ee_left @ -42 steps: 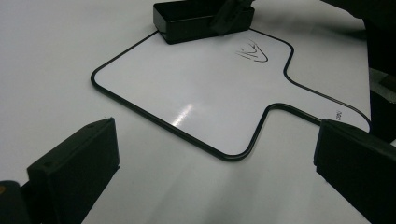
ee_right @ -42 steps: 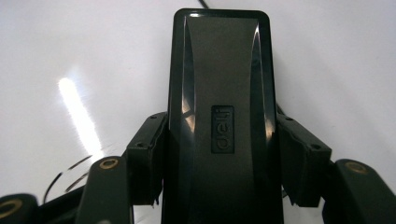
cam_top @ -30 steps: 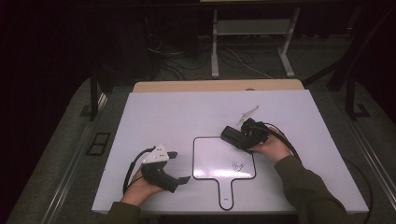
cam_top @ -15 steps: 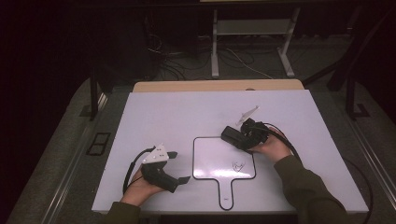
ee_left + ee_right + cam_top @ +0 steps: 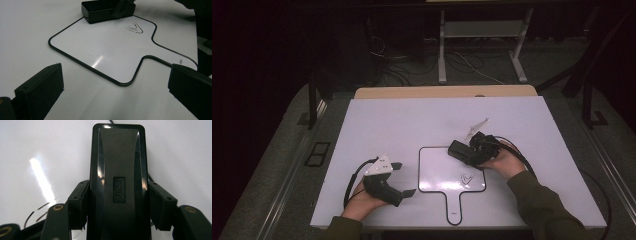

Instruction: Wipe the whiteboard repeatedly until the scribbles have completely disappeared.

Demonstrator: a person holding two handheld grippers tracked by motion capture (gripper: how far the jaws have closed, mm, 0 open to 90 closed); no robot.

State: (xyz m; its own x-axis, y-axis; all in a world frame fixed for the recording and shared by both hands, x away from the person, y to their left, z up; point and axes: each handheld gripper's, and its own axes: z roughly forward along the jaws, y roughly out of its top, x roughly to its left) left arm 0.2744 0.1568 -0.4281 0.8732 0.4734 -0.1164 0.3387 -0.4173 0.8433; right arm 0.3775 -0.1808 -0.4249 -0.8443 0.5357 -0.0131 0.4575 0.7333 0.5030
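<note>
A small paddle-shaped whiteboard [image 5: 442,170] with a black rim lies on the white table, handle toward the person. A black scribble [image 5: 467,176] marks its right part, seen too as the scribble [image 5: 135,27] in the left gripper view. My right gripper [image 5: 467,151] is shut on a black eraser [image 5: 118,180] marked "deli", resting on the board's upper right corner; that eraser [image 5: 106,11] appears at the top of the left gripper view. My left gripper [image 5: 403,179] stands open on the table just left of the board, nothing between its jaws.
The white table top [image 5: 412,120] sits on a wooden board [image 5: 442,92]. Beyond the far edge are cables and a metal stand [image 5: 482,45] on the floor. A cable [image 5: 517,152] trails from the right gripper.
</note>
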